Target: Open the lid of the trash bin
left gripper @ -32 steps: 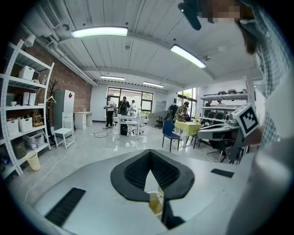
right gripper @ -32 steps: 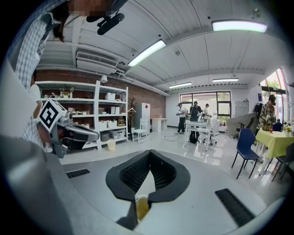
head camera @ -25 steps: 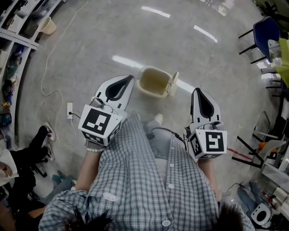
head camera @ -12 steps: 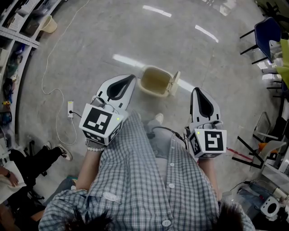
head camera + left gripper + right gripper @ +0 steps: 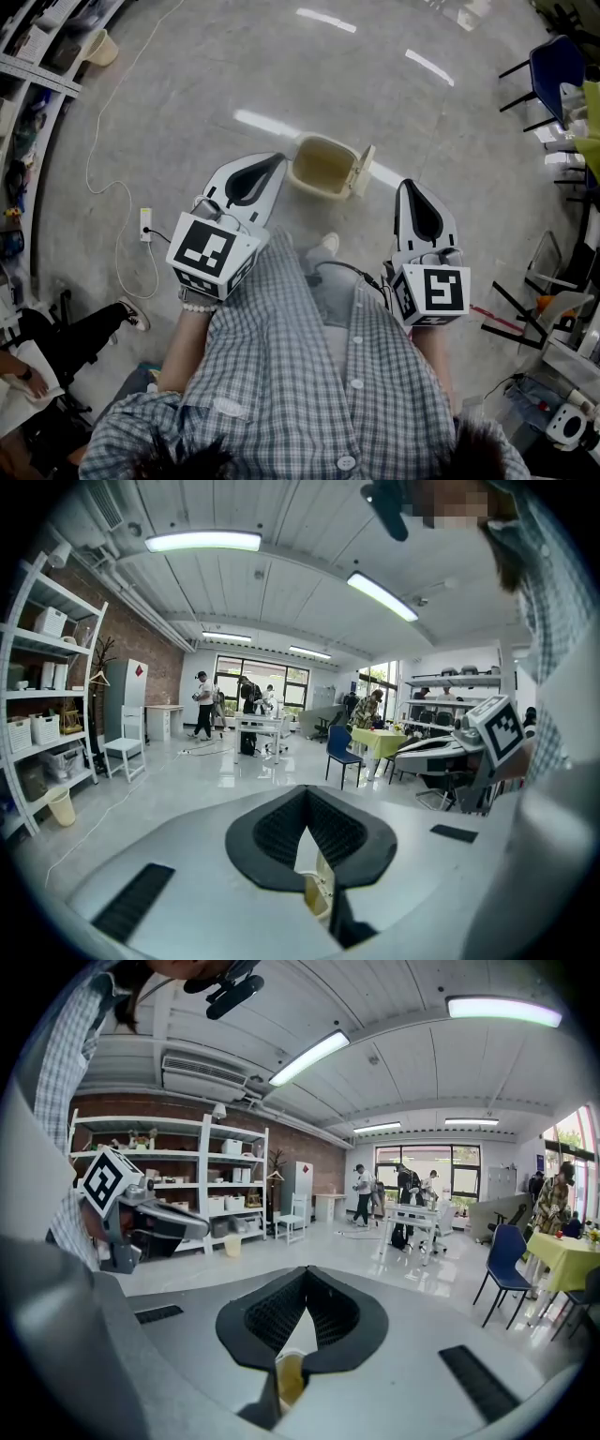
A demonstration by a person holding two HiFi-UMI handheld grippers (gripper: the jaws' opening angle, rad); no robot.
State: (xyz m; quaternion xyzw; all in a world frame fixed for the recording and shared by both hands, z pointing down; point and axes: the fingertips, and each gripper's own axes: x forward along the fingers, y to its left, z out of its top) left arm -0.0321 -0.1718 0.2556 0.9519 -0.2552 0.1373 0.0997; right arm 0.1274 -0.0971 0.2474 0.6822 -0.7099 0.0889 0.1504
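Head view: over the last second almost nothing has shifted. The trash bin (image 5: 321,169) sits on the floor ahead of the person, between the two grippers and apart from both, with its lid (image 5: 362,172) already tipped up at the right rim and the inside showing. The left gripper (image 5: 270,161) and right gripper (image 5: 409,187) stay hovering, jaw tips together on nothing, so the opening looks complete.

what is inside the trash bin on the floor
Only bare tan inner walls of the trash bin show, no rubbish visible; its lid stands flipped up. The bottom is too small and dim to check.
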